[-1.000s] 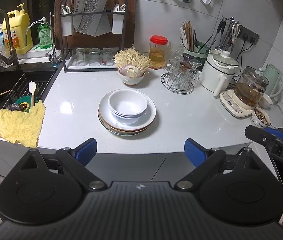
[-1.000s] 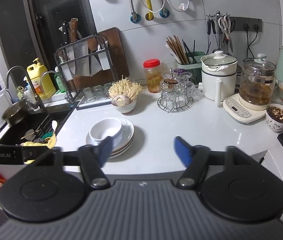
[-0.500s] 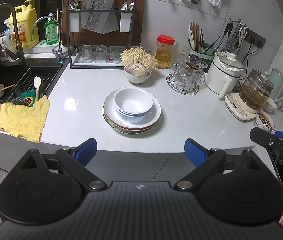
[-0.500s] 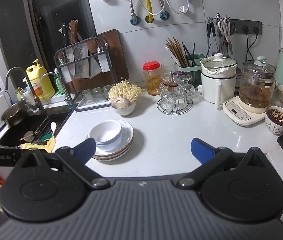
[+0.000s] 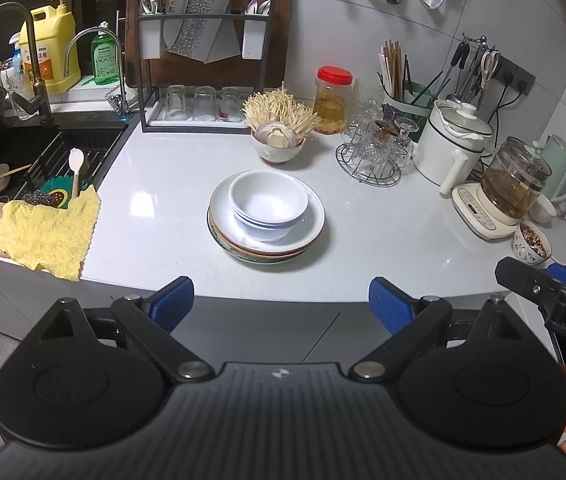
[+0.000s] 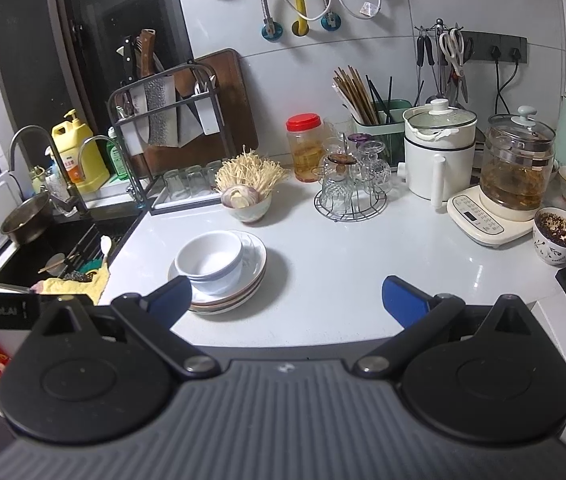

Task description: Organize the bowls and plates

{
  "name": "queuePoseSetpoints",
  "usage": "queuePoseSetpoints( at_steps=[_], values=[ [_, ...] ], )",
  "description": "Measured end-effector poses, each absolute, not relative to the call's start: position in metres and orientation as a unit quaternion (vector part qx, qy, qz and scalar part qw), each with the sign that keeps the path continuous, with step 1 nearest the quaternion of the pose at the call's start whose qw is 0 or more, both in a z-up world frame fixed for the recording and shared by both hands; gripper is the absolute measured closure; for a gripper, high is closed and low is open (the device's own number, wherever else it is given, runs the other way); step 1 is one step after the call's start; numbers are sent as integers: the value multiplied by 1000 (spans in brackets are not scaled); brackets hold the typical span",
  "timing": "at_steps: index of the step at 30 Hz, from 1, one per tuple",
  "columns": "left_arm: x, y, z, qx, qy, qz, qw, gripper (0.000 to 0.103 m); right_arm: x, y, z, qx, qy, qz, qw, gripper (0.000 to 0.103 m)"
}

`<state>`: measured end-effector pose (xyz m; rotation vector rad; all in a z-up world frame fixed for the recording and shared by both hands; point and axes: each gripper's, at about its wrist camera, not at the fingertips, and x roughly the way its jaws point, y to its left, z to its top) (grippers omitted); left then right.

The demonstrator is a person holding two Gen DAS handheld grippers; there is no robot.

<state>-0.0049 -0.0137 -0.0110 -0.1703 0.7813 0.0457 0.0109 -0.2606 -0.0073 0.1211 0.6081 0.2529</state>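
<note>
A stack of white bowls (image 5: 267, 204) (image 6: 209, 261) sits nested on a pile of plates (image 5: 311, 224) (image 6: 253, 264) in the middle of the white counter (image 5: 383, 236). My left gripper (image 5: 281, 307) hovers off the counter's front edge, short of the stack, open with nothing between its blue fingertips. My right gripper (image 6: 287, 300) also stands wide open and empty, held just in front of the counter; its left fingertip overlaps the plates' near rim in the picture. The right gripper's black body (image 5: 555, 300) shows at the right edge of the left wrist view.
A bowl of enoki and onion (image 5: 279, 140) stands behind the stack. A glass rack (image 5: 375, 152), white pot (image 5: 451, 148) and glass kettle (image 5: 515, 184) fill the right. A patterned cup (image 6: 559, 236) sits near the stove. Sink (image 5: 11, 152) and yellow cloth (image 5: 43, 232) lie left.
The right gripper's fingertips have spread from a narrower gap to full width. The left wrist view shifted slightly, showing more of the back wall; plates and bowls have not moved.
</note>
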Motion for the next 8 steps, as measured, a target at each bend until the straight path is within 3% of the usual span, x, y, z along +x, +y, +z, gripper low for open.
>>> queuePoseSetpoints(
  at_steps=[8],
  values=[
    [-4,-15,-13,-79,381,22,921,7,11,-259,-8,60,301,124,944,0]
  ],
)
